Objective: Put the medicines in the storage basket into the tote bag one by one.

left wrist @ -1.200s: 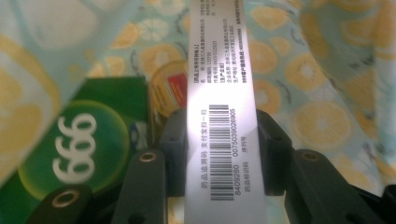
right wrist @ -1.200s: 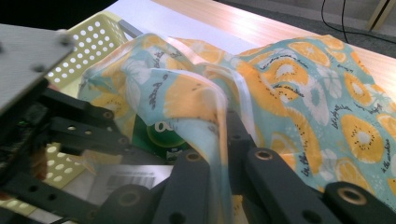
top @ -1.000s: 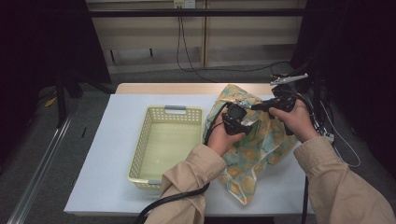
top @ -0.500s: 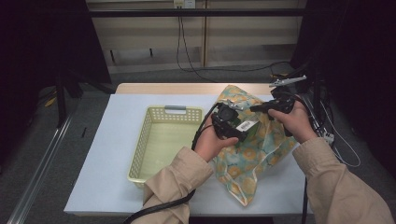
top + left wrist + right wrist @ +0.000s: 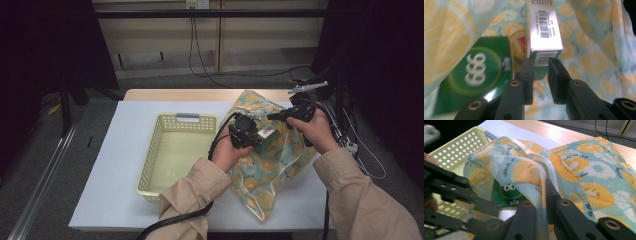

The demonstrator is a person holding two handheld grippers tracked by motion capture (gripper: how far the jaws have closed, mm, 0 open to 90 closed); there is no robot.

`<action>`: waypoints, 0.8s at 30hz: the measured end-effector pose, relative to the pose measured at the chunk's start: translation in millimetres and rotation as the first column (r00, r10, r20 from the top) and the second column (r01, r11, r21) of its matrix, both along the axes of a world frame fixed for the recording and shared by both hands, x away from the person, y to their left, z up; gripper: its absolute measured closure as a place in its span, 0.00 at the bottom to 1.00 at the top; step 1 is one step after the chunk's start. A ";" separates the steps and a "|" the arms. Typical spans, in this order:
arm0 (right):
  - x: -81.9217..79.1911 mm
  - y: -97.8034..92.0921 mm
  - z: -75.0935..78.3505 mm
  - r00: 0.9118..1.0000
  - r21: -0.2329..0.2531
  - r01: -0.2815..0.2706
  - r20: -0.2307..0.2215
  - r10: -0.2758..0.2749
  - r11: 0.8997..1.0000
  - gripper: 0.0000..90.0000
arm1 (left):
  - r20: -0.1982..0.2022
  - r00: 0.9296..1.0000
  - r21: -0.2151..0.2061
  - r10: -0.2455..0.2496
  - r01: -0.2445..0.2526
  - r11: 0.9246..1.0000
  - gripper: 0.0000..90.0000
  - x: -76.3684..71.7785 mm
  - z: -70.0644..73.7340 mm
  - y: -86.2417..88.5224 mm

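Left gripper fingers clamp the silver box by its near end, long axis pointing away up-frame. Right gripper fingers pinch the bag rim, holding its mouth open beside the basket.

light: dim room, table lit from above | surround: near-black | blur: green packet soft | glare: white box washed out
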State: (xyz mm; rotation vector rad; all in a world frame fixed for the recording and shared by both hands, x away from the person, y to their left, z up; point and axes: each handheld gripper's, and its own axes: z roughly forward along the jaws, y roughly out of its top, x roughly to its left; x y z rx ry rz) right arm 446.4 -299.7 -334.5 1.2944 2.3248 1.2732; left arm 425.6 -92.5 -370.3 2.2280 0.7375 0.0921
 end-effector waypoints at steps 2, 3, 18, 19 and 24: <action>0.2 -0.8 0.1 1.000 -0.001 0.002 0.003 -0.002 1.000 0.99 | 0.003 1.000 -0.002 -0.010 0.010 1.000 0.80 1.0 -2.2 -3.0; 0.1 -1.0 0.1 1.000 -0.003 0.002 0.002 -0.002 1.000 0.99 | 0.000 1.000 -0.006 -0.015 0.015 1.000 0.78 0.0 -2.4 -3.4; 0.3 -1.2 -6.5 1.000 -0.004 0.009 -0.008 -0.009 1.000 0.99 | 0.007 0.996 -0.042 -0.083 0.084 0.996 0.20 -43.8 8.5 27.3; 0.3 -0.7 -6.9 1.000 -0.003 0.011 -0.012 -0.011 1.000 0.99 | 0.008 0.996 -0.041 -0.090 0.090 0.995 0.19 -46.9 8.3 28.3; 2.2 -0.3 -7.9 1.000 -0.013 0.012 -0.011 -0.013 1.000 0.99 | 0.020 0.993 -0.053 -0.114 0.115 0.992 0.18 -60.1 8.3 31.1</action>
